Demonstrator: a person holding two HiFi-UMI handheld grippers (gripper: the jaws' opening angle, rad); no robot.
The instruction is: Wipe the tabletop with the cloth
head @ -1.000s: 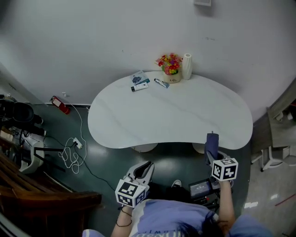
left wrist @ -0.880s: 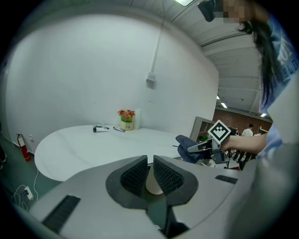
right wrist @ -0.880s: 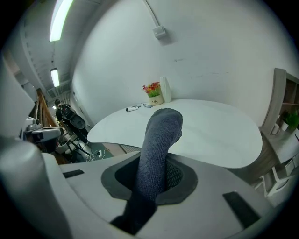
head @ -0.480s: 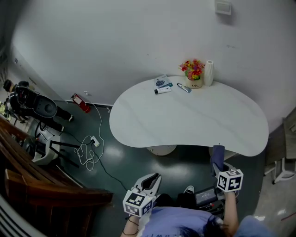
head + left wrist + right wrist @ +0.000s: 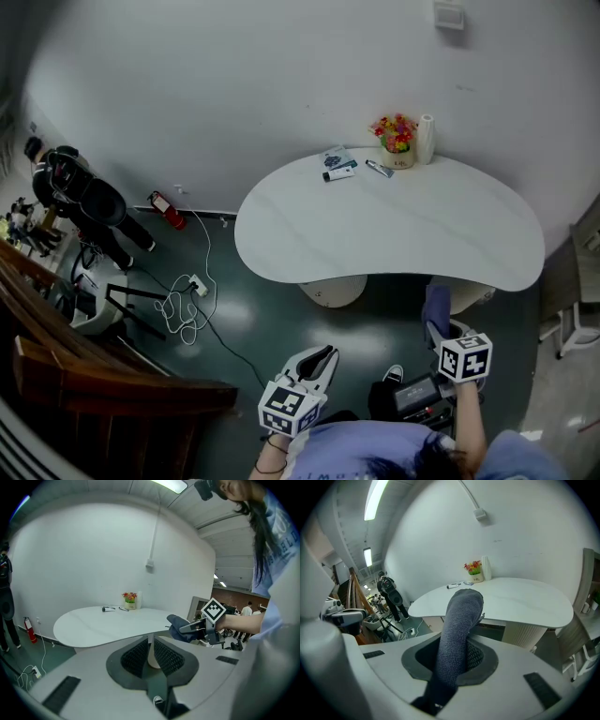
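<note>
Pinching the cloth point(image 5: 461, 616), the right tongs point(image 5: 464, 635) have their jaws pressed onto its lower part, and the grey fabric stands up past the tips in a thick, rounded roll. From the head view the cloth point(image 5: 436, 305) juts forward of the right tongs point(image 5: 438, 328) toward the table point(image 5: 394, 230), its end just short of the near edge and off the top. The left tongs point(image 5: 319, 358) hang lower and to the left of the right pair – well back from the table, over the dark floor. In the left gripper view the left tongs point(image 5: 150, 646) show their jaws a narrow slit apart with nothing between them; beyond the slit only the table's pedestal shows. To their right in that view the cloth point(image 5: 180, 626) sticks out of the other pair. Far ahead of both tongs, at the table's back edge, stand flowers point(image 5: 396, 136) and a white roll point(image 5: 427, 139) – small items lie just left of them. Left of the left tongs a cable point(image 5: 183, 305) is coiled on the floor.
</note>
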